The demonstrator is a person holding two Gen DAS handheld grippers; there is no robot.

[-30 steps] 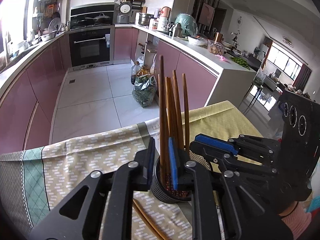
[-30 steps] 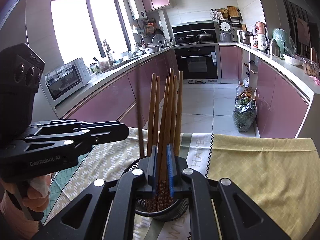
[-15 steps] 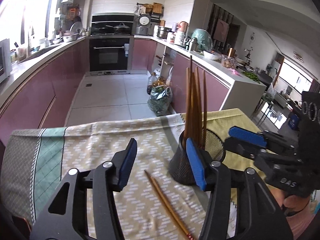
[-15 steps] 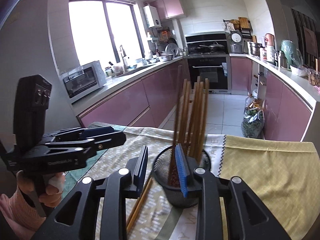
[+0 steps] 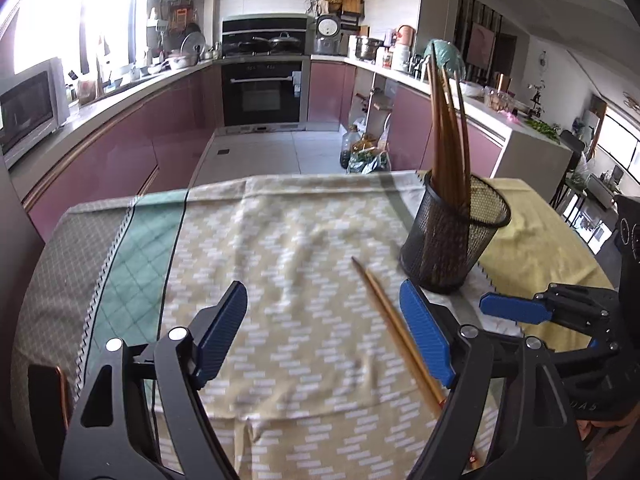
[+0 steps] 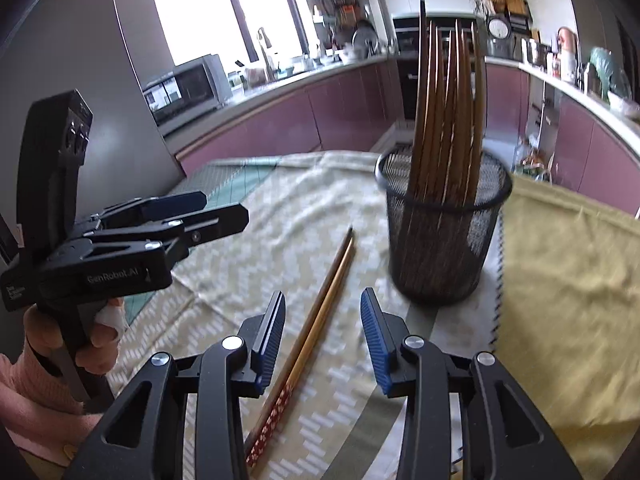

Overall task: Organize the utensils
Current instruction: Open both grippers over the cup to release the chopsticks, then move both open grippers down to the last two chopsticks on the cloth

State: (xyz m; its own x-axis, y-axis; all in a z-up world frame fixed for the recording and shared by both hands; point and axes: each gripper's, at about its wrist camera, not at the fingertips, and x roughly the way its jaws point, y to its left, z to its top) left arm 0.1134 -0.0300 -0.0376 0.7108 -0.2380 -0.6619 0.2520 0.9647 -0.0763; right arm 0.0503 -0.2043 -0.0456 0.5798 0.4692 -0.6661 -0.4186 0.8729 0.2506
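Above chopsticks (image 6: 316, 316), right gripper (image 6: 323, 336) opening.

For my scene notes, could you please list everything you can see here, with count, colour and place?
Mesh holder: one, black, upright on the tablecloth, right of centre.
Chopsticks in holder: a bundle, brown, standing upright.
Loose chopsticks: one pair, brown with red patterned ends, lying on the cloth beside the holder.
Tablecloth: one, cream patterned with green and yellow parts, covering the table.
Microwave: one, silver, on the far counter.
Oven: one, black, built into the pink cabinets.
Left gripper: black with blue pads, jaws opening, nothing between them.
Right gripper: black with blue pads, jaws opening astride the loose pair.
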